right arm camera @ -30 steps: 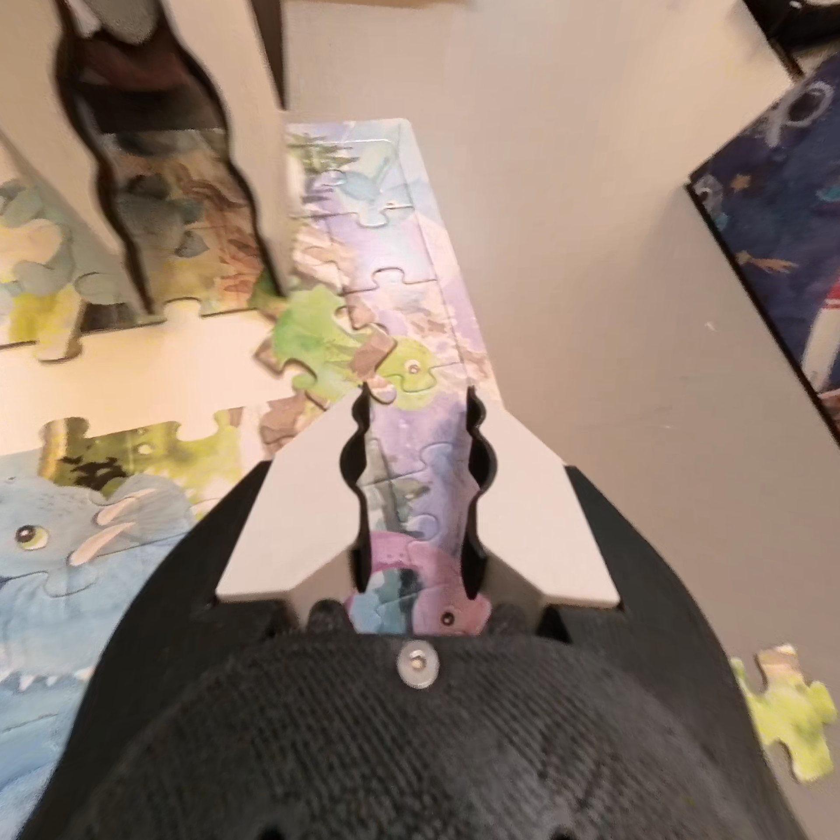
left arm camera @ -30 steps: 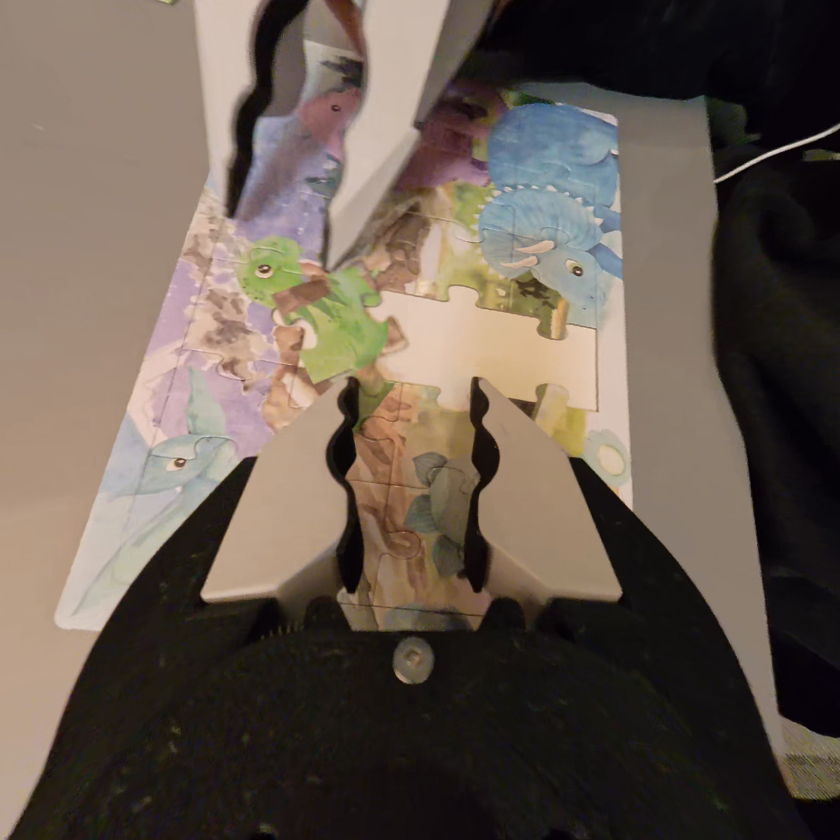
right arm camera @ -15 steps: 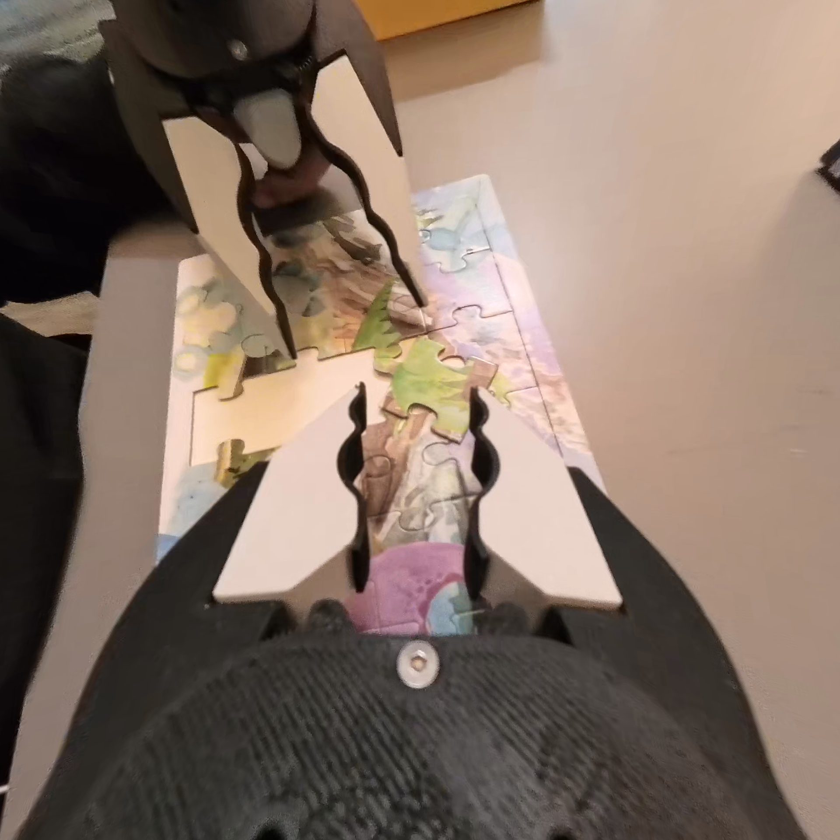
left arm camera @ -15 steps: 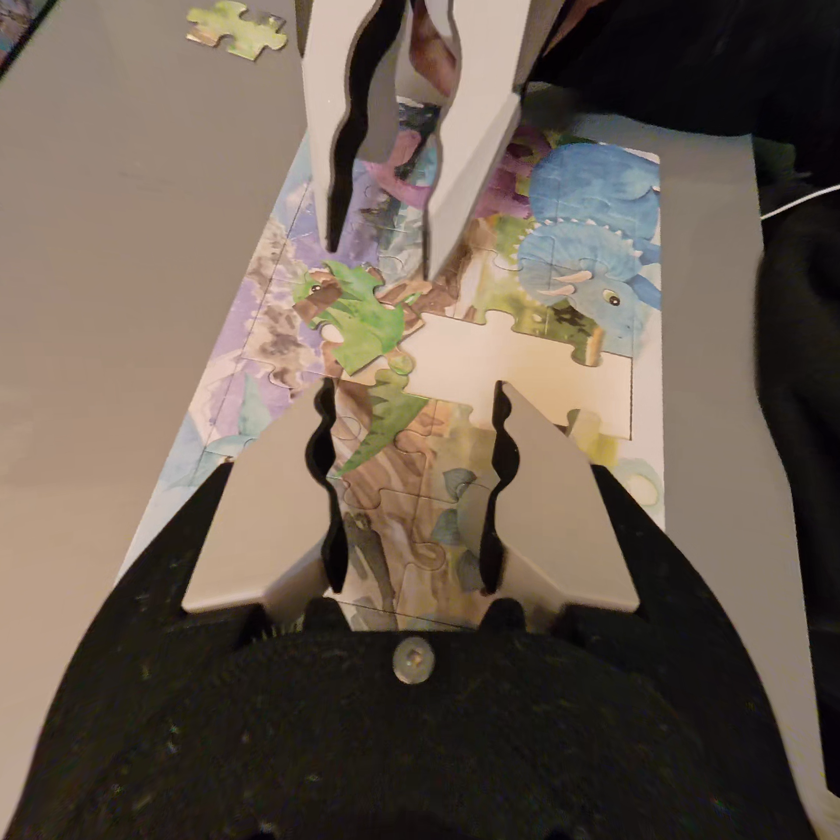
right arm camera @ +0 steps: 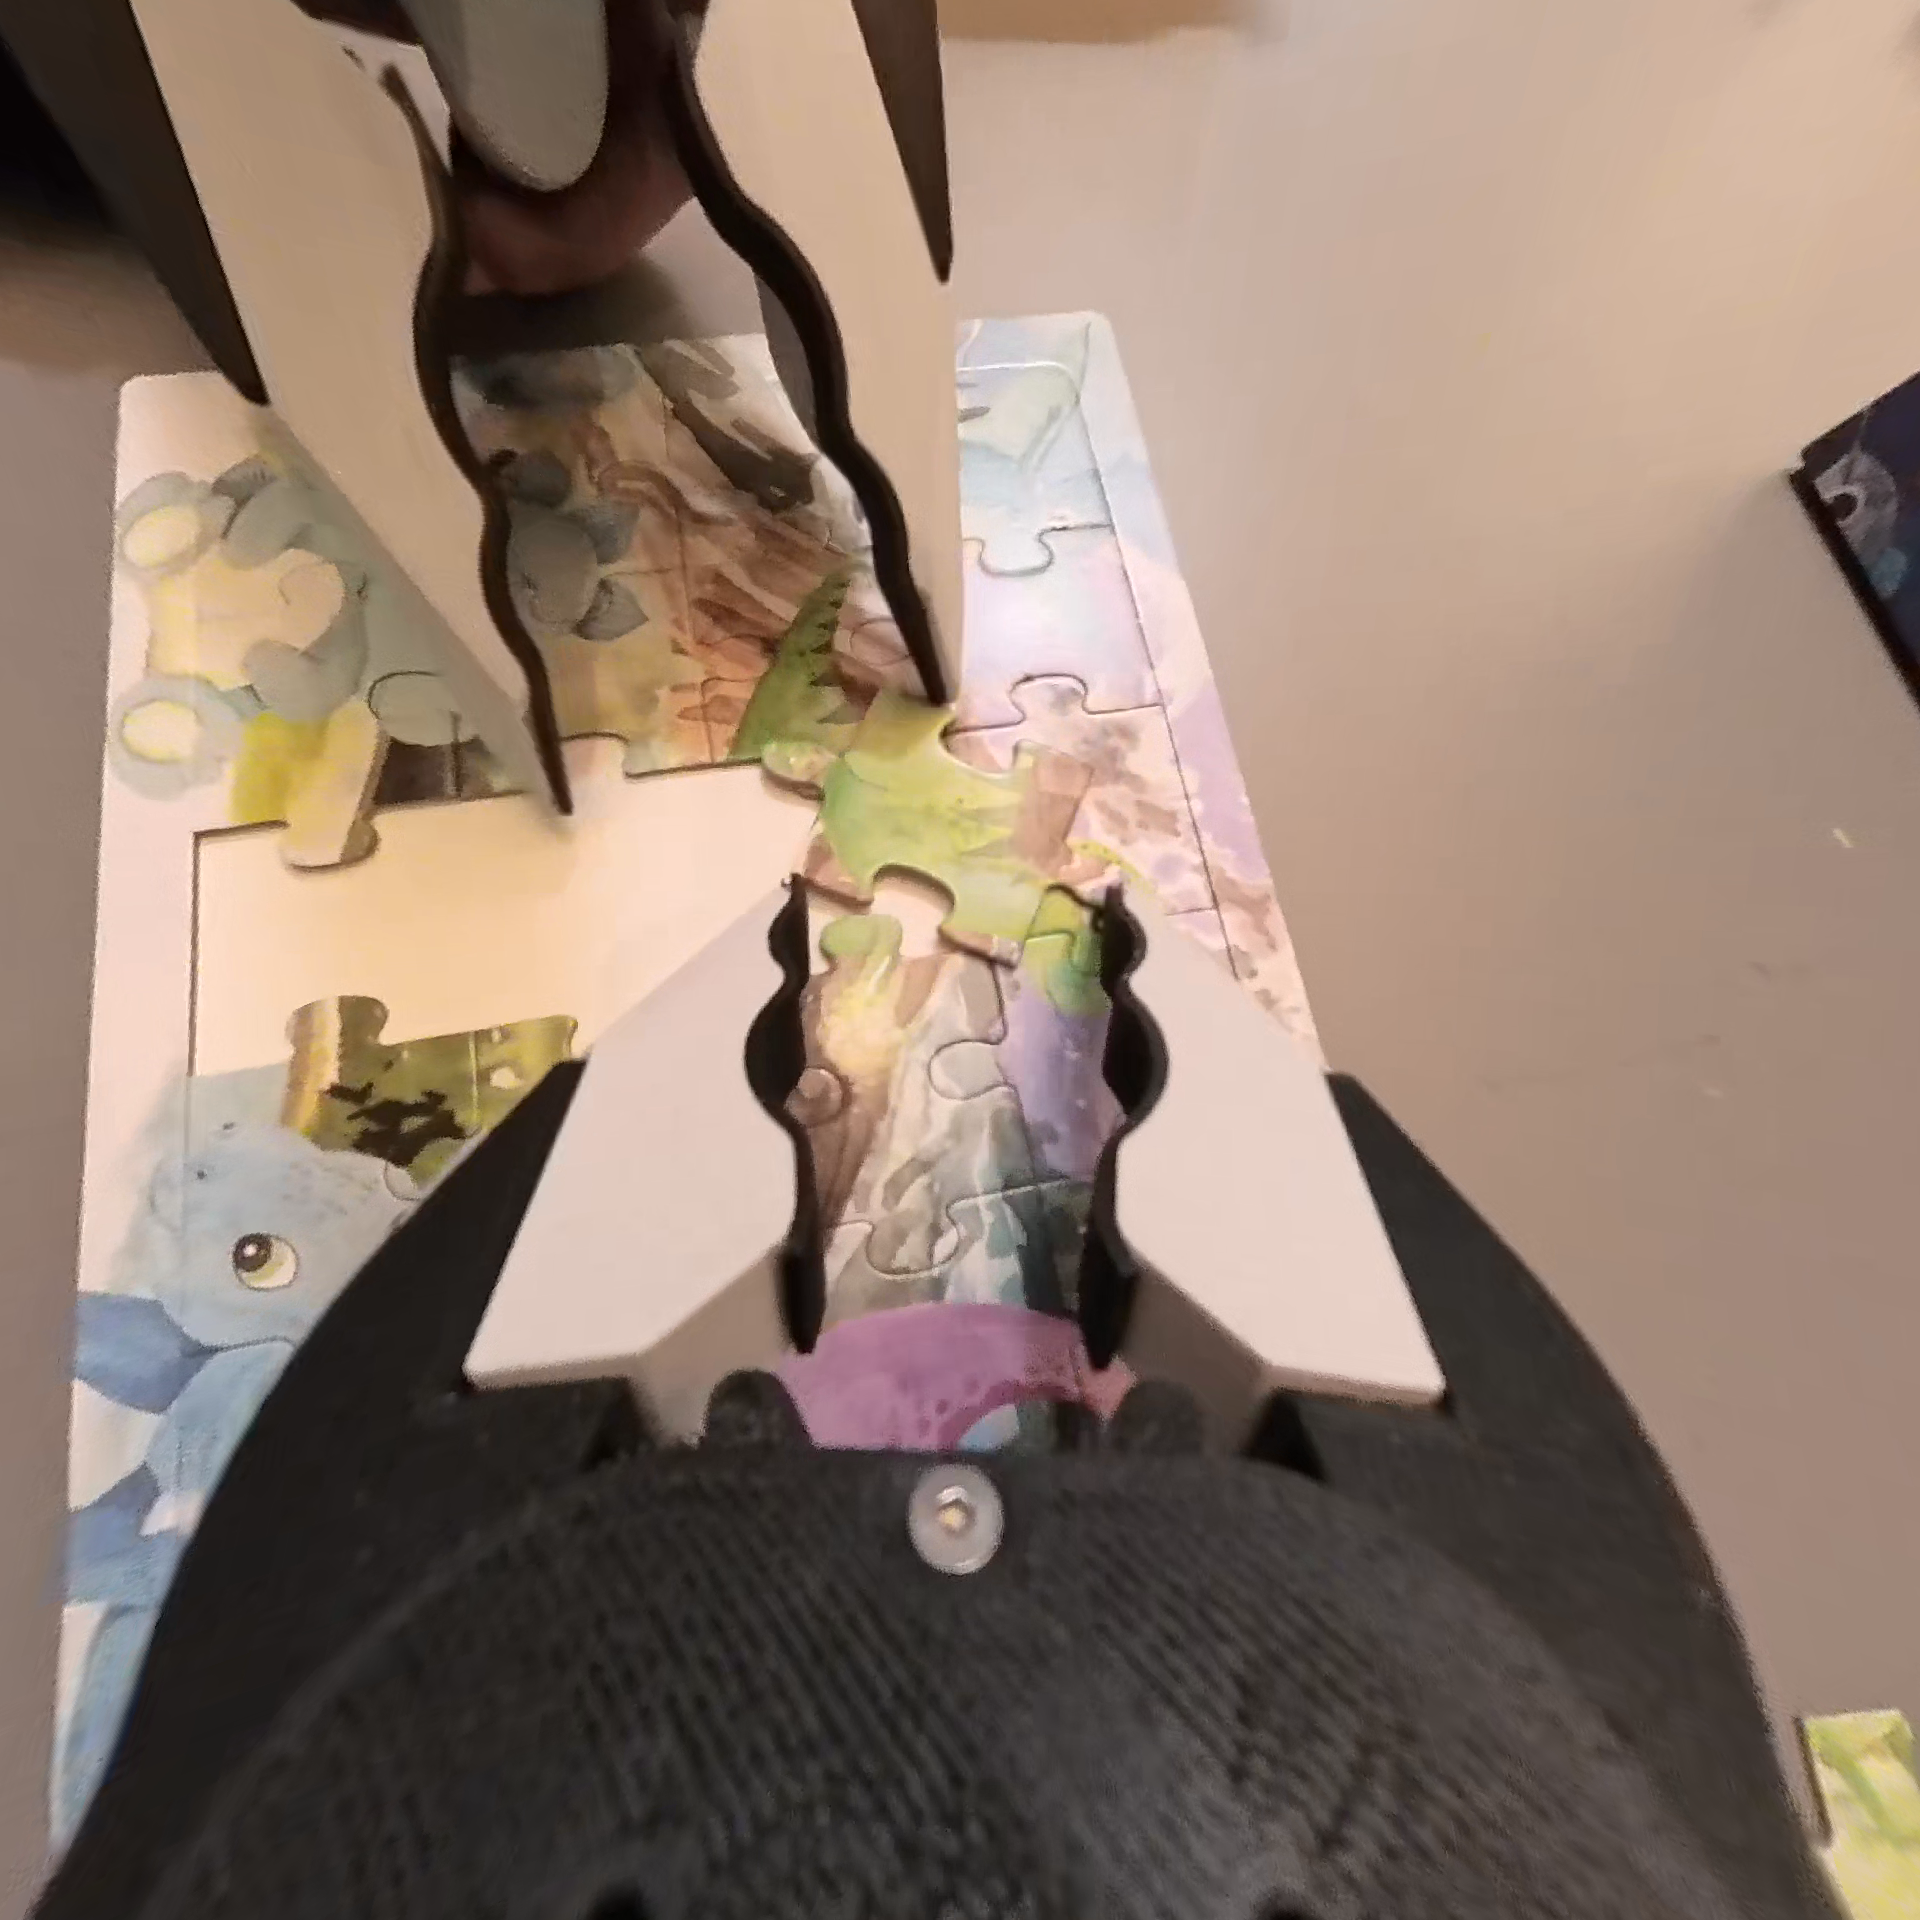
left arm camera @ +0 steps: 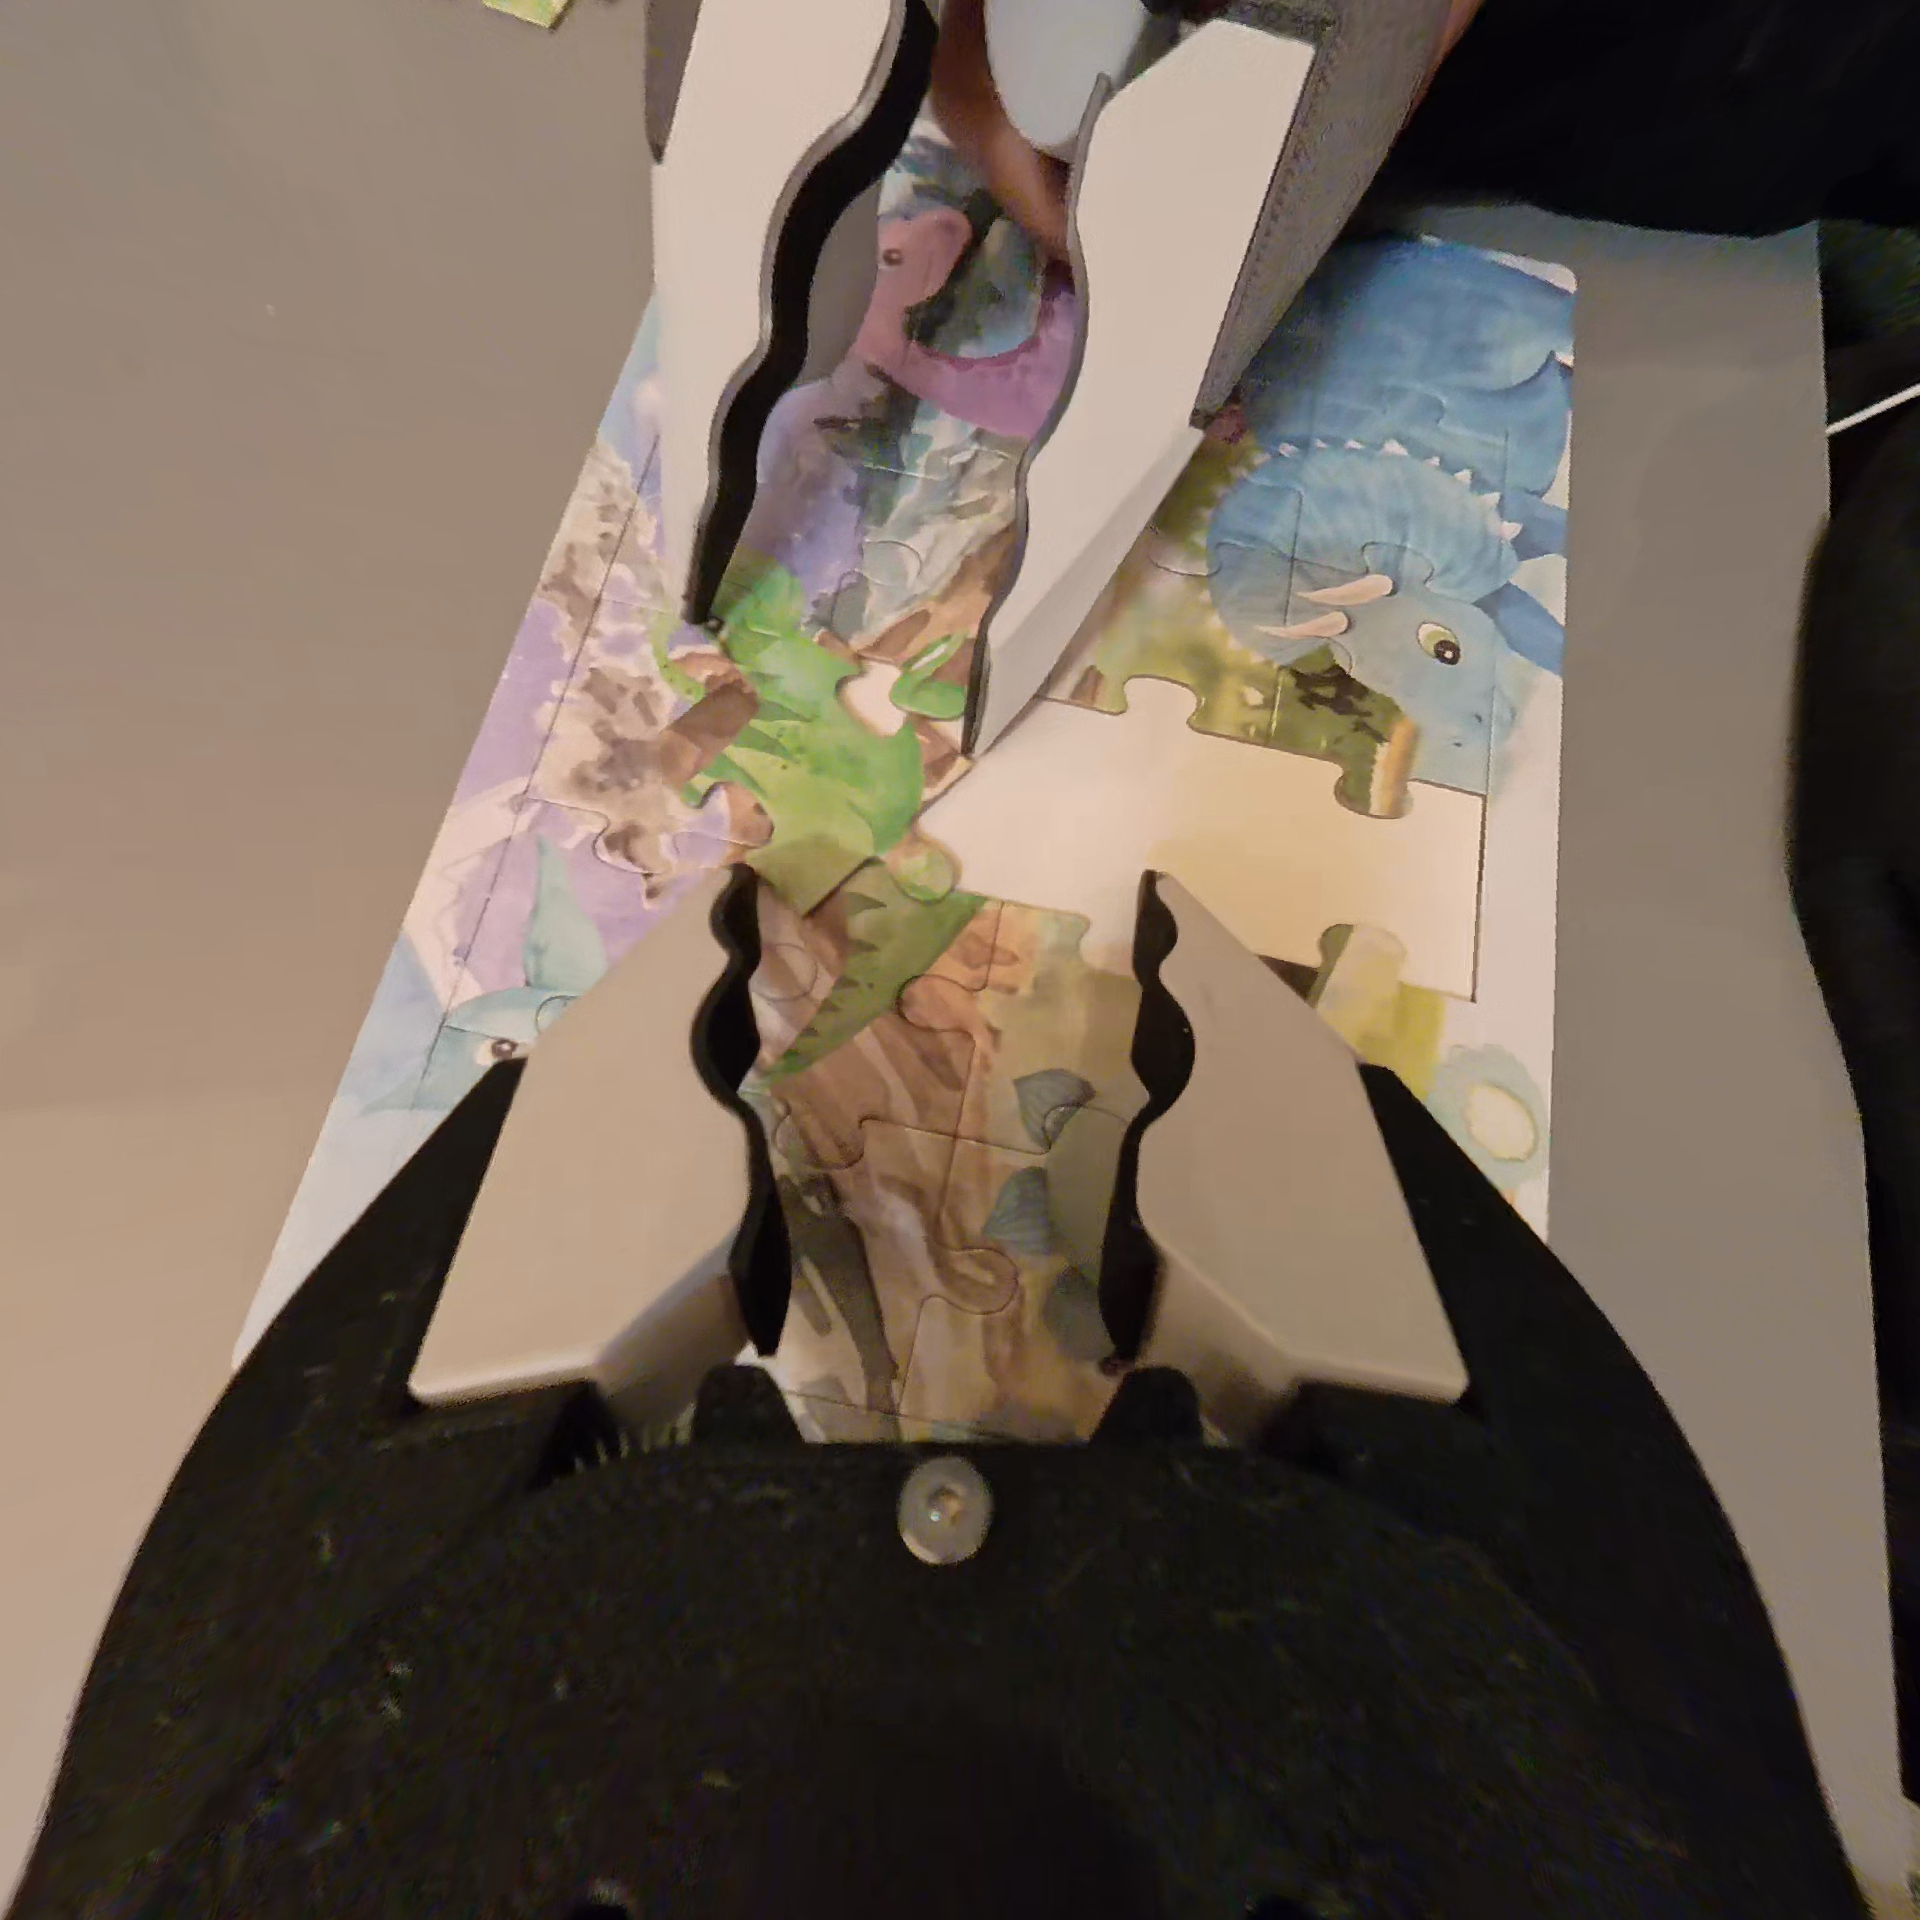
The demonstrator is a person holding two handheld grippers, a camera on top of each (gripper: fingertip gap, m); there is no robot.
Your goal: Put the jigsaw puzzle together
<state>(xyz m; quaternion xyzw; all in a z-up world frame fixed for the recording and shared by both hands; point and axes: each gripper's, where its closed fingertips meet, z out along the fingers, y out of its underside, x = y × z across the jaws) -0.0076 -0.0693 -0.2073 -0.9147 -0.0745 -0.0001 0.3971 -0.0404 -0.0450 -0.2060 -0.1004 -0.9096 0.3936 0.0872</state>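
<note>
A dinosaur jigsaw puzzle lies in a white tray (left arm camera: 1704,727), mostly assembled, with a bare white gap (left arm camera: 1195,831) in its middle, also seen in the right wrist view (right arm camera: 468,904). A loose green piece (left arm camera: 821,748) lies askew at the gap's left end, overlapping placed pieces; it also shows in the right wrist view (right arm camera: 935,821). My left gripper (left arm camera: 945,883) is open and empty, its left fingertip at the piece's near corner. My right gripper (right arm camera: 951,896) is open and empty, facing it from the far side, its fingertips at the piece's far edge (left arm camera: 836,675). The left gripper also shows in the right wrist view (right arm camera: 748,748).
Another loose green piece (right arm camera: 1860,1423) lies on the grey table at the right gripper's right. A dark blue board (right arm camera: 1870,540) lies at the table's far right edge. Dark cloth (left arm camera: 1870,831) borders the table beside the tray. Some 5 cm of space lies between my two pairs of fingers.
Both grippers have drawn in toward the green piece from opposite sides and stand lower over the puzzle. The green piece has turned a little at the gap's end.
</note>
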